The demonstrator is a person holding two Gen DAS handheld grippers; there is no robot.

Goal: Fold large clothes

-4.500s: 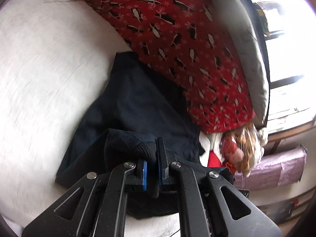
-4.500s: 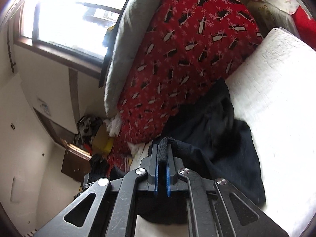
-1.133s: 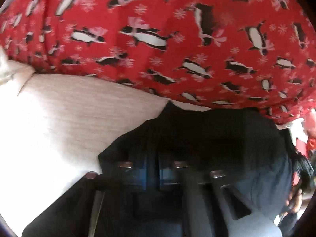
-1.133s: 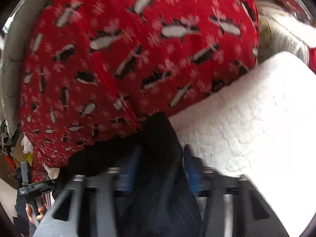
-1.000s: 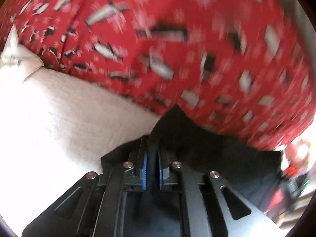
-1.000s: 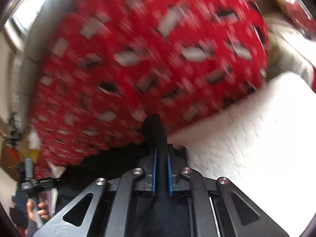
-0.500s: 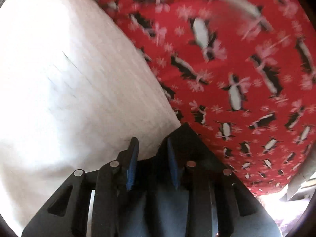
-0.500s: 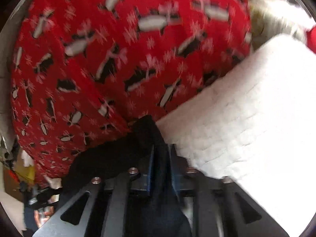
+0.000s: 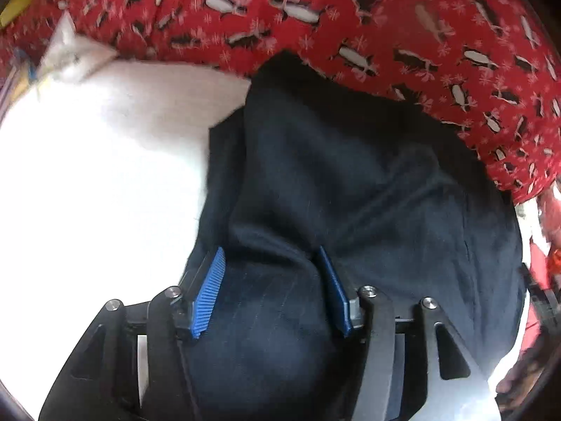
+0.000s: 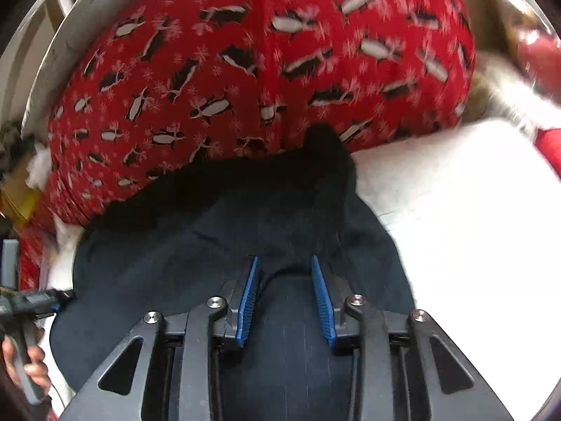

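Left wrist view showed the left gripper opening, pads clear of the dark garment lying between and ahead of them on the white bed. The right gripper was likewise opening over it, apparently releasing a laid-down fold.

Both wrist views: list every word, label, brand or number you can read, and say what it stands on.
None: no readable text in either view.
Red blanket: penguins and snowflakes only, no lettering.
Dark garment: no label or tag showing.
White bedding: plain.
Clutter at the left edge of the right wrist view: too blurred to tell.
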